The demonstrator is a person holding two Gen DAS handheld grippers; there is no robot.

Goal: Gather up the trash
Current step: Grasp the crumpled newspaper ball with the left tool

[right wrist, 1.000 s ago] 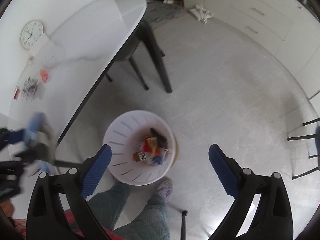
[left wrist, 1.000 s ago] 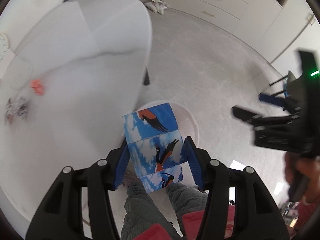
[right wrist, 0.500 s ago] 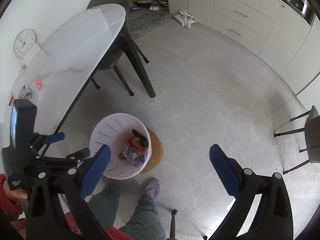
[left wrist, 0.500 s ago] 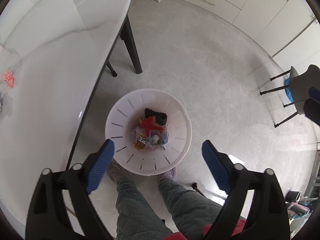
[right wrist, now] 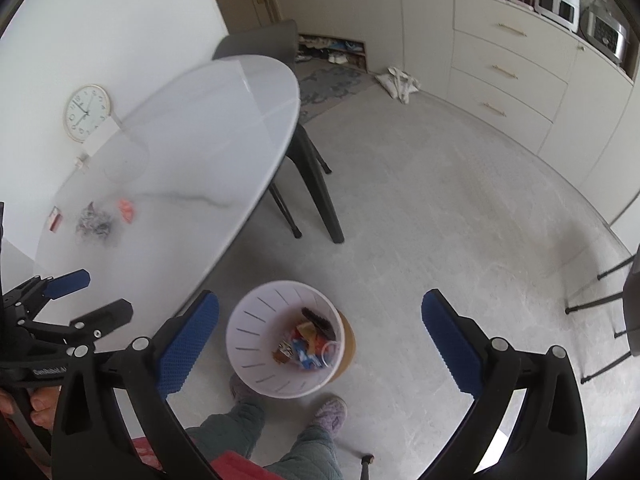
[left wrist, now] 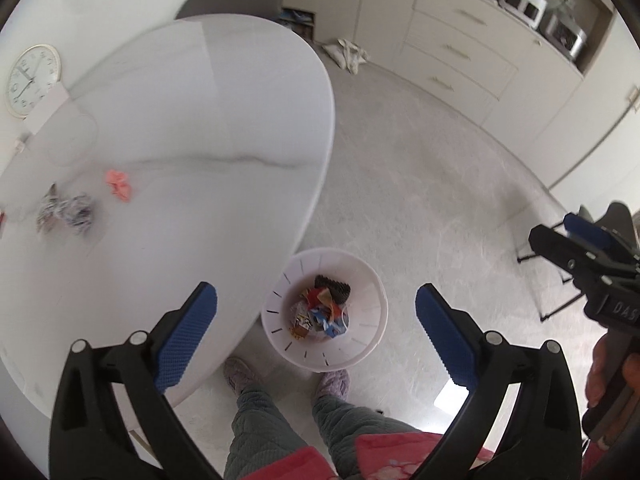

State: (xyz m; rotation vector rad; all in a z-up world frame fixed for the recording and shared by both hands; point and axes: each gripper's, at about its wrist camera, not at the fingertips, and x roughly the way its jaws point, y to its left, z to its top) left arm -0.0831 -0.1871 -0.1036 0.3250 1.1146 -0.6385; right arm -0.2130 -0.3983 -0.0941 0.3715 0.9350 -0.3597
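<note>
A white slotted bin (left wrist: 372, 332) stands on the floor beside the table, holding mixed wrappers, with a blue printed piece (left wrist: 322, 320) among them. High above it, my left gripper (left wrist: 316, 296) has its jaws opening wide, and nothing is between them. My right gripper (right wrist: 320, 298) also hangs open and empty over the bin (right wrist: 248, 344). On the white table (left wrist: 200, 128) lie a crumpled silver wrapper (left wrist: 66, 214) and an orange scrap (left wrist: 119, 185). The right wrist view shows them too: wrapper (right wrist: 96, 224), scrap (right wrist: 128, 210), and a small red box (right wrist: 55, 219).
A wall clock (right wrist: 86, 112) leans at the table's far side. A dark chair (right wrist: 264, 40) is tucked behind the table, whose black legs (right wrist: 320, 200) stand near the bin. The person's slippered feet (left wrist: 332, 386) are beside the bin. Cabinets (right wrist: 508, 76) line the far wall.
The left gripper let go of the blue bird-printed carton, which is now in the bin, and its jaws spread wide. Both grippers have risen, bringing the tabletop trash into view.
</note>
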